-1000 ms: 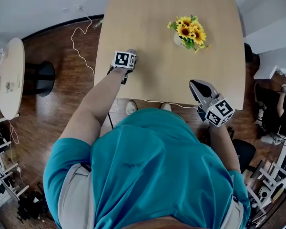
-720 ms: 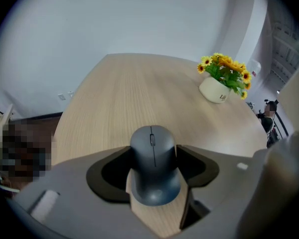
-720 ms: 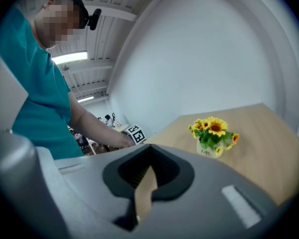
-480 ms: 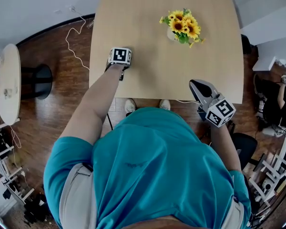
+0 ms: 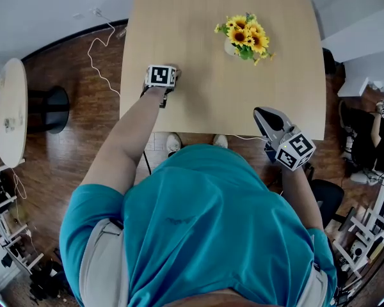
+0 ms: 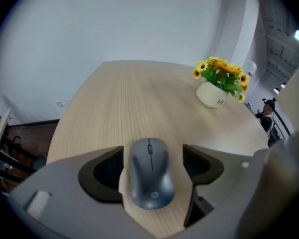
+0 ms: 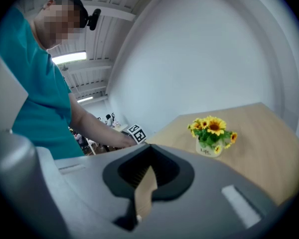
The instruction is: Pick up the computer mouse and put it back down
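A grey computer mouse (image 6: 150, 178) lies flat on the light wooden table (image 6: 124, 98), between the jaws of my left gripper (image 6: 153, 152). Those jaws have just been opening, and a strip of table shows on each side of the mouse, so the pads do not press on it. In the head view the left gripper (image 5: 169, 77) sits near the table's left front corner and hides the mouse. My right gripper (image 5: 261, 114) hovers over the table's front right edge, apart from the mouse. Its jaws stand together with nothing between them, seen in the right gripper view (image 7: 145, 183).
A white pot of yellow sunflowers (image 5: 243, 38) stands at the middle right of the table. A white cable (image 5: 99, 56) trails over the wooden floor at the left. A round side table (image 5: 13, 104) and a black stool (image 5: 51, 107) stand further left.
The head view has shifted a little since a second ago. Both grippers stay where they were over the table.
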The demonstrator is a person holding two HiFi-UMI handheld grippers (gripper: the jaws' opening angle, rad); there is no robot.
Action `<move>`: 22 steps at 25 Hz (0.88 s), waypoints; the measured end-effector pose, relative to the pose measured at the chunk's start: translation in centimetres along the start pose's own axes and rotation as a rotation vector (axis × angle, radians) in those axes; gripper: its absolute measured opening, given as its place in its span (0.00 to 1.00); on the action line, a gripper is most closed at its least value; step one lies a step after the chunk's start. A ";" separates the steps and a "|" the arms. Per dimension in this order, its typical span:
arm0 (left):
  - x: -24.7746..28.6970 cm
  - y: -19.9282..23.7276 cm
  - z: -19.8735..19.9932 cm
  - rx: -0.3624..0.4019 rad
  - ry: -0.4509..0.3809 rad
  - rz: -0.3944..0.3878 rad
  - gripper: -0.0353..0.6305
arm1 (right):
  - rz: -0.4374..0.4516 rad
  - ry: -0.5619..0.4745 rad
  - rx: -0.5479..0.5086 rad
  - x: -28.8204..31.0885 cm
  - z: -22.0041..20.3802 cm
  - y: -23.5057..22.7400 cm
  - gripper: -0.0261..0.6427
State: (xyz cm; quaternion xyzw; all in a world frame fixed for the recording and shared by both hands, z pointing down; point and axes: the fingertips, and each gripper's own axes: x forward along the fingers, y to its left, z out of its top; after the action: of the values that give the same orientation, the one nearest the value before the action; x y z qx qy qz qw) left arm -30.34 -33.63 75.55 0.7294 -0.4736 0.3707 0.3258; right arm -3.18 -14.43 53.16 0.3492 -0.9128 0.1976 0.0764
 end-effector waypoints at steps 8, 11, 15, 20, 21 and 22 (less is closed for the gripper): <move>-9.1 -2.9 1.2 0.047 -0.320 -0.200 0.39 | 0.032 -0.029 -0.026 1.7 1.3 0.6 0.04; -14.6 -4.6 1.4 0.078 -0.479 -0.287 0.22 | 0.050 -0.037 -0.033 2.2 1.7 1.0 0.04; -20.8 -7.1 2.0 0.030 -0.633 -0.429 0.10 | 0.071 -0.065 -0.041 2.7 2.5 0.8 0.04; -25.8 -10.1 1.7 0.010 -0.707 -0.489 0.06 | 0.111 -0.096 -0.055 1.6 3.6 0.6 0.04; -26.5 -10.6 1.5 0.009 -0.715 -0.487 0.06 | 0.121 -0.099 -0.057 1.2 3.7 0.5 0.04; -27.0 -11.2 1.3 0.003 -0.724 -0.480 0.06 | 0.132 -0.100 -0.060 0.8 3.8 0.3 0.04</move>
State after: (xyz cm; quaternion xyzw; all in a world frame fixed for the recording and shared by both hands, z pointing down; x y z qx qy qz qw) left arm -27.09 -18.80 50.53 0.9024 -0.3737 0.0054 0.2145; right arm -3.98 -16.33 49.81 0.2955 -0.9419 0.1573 0.0279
